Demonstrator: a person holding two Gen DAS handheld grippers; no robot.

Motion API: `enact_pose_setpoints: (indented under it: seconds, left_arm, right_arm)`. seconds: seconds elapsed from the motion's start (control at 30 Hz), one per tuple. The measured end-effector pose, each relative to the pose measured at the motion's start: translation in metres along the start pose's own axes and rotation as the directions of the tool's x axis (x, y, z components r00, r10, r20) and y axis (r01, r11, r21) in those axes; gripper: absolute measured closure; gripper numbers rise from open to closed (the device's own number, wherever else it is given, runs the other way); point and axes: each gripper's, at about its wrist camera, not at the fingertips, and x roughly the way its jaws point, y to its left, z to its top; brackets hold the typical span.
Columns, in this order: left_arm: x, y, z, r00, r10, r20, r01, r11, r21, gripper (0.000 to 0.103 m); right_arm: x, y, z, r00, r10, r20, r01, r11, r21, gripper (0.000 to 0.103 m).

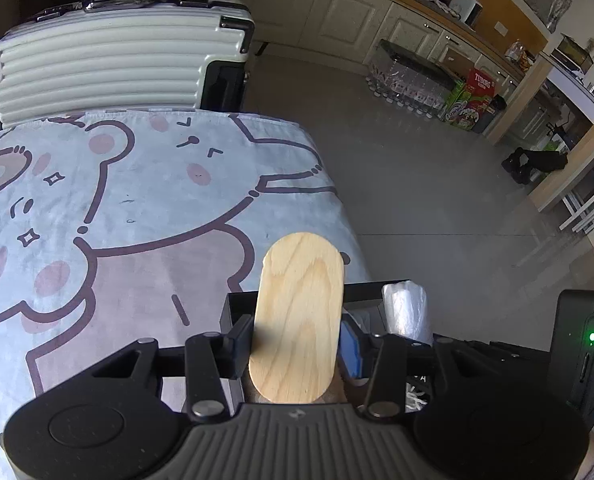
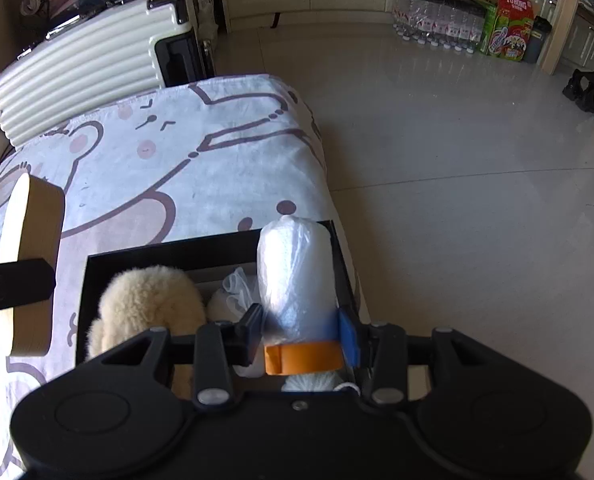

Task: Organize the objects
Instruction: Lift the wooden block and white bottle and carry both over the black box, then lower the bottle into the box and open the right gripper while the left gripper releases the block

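Left gripper (image 1: 295, 344) pinches a wooden block (image 1: 299, 312) by its sides; right gripper (image 2: 303, 330) clamps a plastic-wrapped roll (image 2: 293, 276) near its orange band – both carried over the black box (image 2: 217, 250) on the bedsheet (image 2: 201, 168), probably for packing – fluffy toy (image 2: 149, 300) already inside
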Motion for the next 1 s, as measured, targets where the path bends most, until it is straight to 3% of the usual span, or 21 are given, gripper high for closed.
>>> enact_pose_setpoints:
  seconds: [0.43, 0.53, 0.6, 0.73, 1.0]
  left_arm:
    - [0.029, -0.004, 0.005, 0.996, -0.07, -0.052, 0.068, 0.997, -0.042, 0.057]
    - [0.034, -0.006, 0.004, 0.994, -0.084, -0.063, 0.08, 0.995, -0.061, 0.057]
    - [0.036, -0.009, 0.004, 0.993, -0.091, -0.069, 0.086, 0.994, -0.071, 0.057]
    - [0.041, -0.016, 0.003, 0.992, -0.099, -0.073, 0.093, 0.993, -0.078, 0.057]
    - [0.057, -0.026, -0.005, 0.986, -0.143, -0.085, 0.125, 0.974, -0.187, 0.057]
  right_arm:
    - [0.029, 0.004, 0.003, 0.998, -0.005, -0.058, 0.003, 1.0, -0.031, 0.061]
    - [0.024, 0.003, 0.005, 0.999, -0.002, -0.039, 0.001, 1.0, -0.027, 0.053]
    - [0.02, 0.002, 0.007, 0.999, 0.009, -0.031, -0.01, 1.0, -0.026, 0.053]
    - [0.011, -0.002, 0.006, 0.999, 0.023, -0.028, -0.024, 0.999, -0.036, 0.056]
    - [-0.006, -0.01, 0.002, 0.998, 0.043, -0.038, -0.045, 0.998, -0.051, 0.075]
